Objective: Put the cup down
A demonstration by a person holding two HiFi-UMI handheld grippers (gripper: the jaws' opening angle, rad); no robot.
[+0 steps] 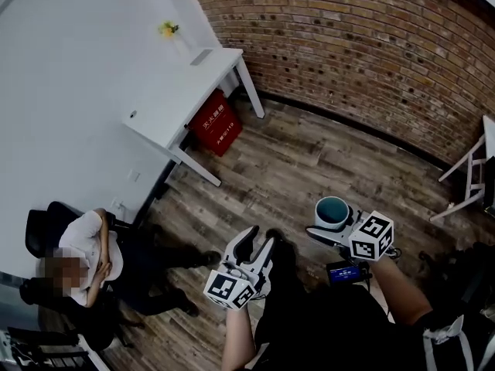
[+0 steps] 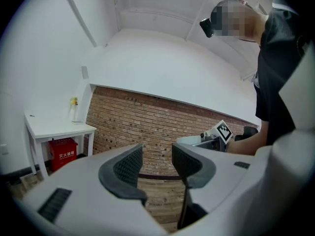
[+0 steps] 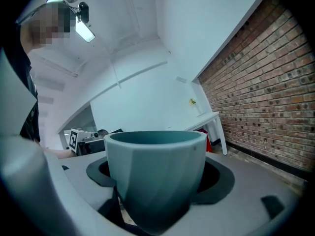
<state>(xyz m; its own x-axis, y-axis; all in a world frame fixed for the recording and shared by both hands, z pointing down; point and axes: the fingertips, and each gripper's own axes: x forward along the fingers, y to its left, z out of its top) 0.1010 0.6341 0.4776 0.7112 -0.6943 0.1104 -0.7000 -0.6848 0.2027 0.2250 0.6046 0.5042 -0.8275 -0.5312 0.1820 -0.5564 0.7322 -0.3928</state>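
Note:
A teal cup point(image 3: 155, 173) sits upright between the jaws of my right gripper point(image 3: 157, 181), which is shut on it. In the head view the cup point(image 1: 332, 212) is held in the air over the wooden floor, in front of the right gripper point(image 1: 334, 226). My left gripper point(image 1: 254, 247) hangs beside it to the left, jaws open with nothing between them. In the left gripper view the left gripper point(image 2: 156, 165) points at the brick wall, and the right gripper's marker cube point(image 2: 224, 131) shows at the right.
A white table point(image 1: 182, 91) stands at the far left against the white wall, with a small vase of yellow flowers point(image 1: 169, 31) on it and a red box point(image 1: 215, 122) underneath. A person point(image 1: 93, 261) sits on a chair at left. A brick wall point(image 1: 363, 52) runs behind.

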